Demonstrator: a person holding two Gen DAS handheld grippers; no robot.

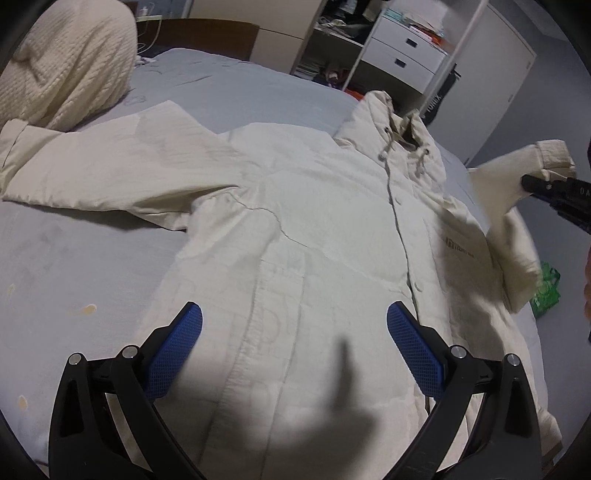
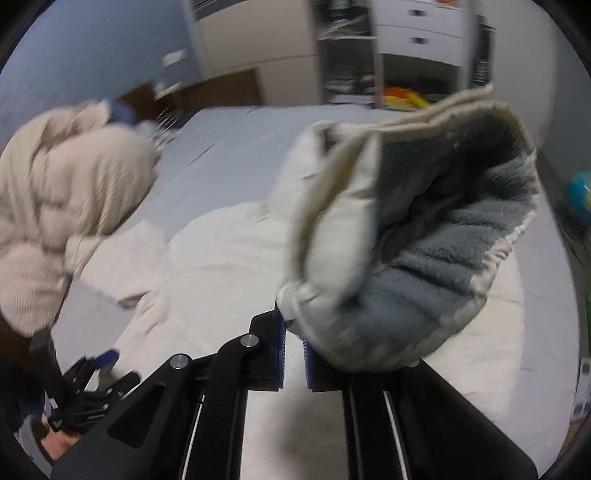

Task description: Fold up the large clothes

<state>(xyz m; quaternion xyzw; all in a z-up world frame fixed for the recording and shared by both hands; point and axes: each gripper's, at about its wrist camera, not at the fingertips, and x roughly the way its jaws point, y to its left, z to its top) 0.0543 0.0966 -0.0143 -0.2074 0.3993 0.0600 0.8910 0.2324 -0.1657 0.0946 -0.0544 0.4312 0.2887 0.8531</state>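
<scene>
Only your right wrist view shows the right gripper [image 2: 293, 345] pinching the sleeve cuff [image 2: 406, 236], its grey lining exposed, while your left gripper [image 1: 294, 345] hangs spread above the jacket [image 1: 295, 229].

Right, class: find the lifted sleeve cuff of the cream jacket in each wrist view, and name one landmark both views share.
Left wrist view: the sleeve cuff is at the far right edge, raised off the bed, held by the right tool.
Right wrist view: the cuff fills the centre-right, close up, grey fleece lining showing.
Shared landmark: the white drawer unit at the top.
</scene>
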